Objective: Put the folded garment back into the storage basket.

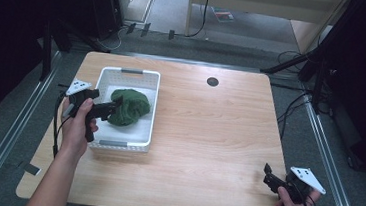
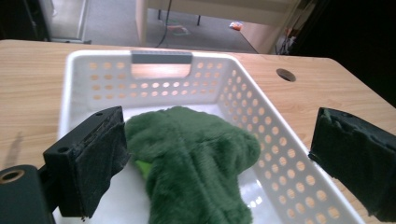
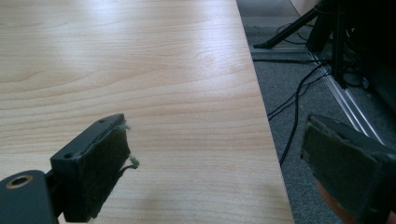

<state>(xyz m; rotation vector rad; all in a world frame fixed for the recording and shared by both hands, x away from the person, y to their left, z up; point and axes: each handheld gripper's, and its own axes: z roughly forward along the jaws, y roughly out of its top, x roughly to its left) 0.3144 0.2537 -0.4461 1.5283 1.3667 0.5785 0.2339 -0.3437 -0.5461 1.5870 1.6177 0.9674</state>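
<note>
We judge the green cloth (image 2: 196, 158) in the basket (image 2: 289, 154) soft and light, best pinched at its bunched top, with left tongs (image 2: 219, 158) apart around it and right tongs (image 3: 219, 172) apart over the desk (image 3: 140, 70).

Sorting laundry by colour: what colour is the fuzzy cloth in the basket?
Dark green cloth, clearest in the left gripper view.

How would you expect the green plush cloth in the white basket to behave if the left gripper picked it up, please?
The green plush cloth lies bunched in soft folds, so it will probably droop rather than hold shape. Its furry pile should grip the padded jaws, not slip. It looks light, so the white basket likely stays put.
</note>
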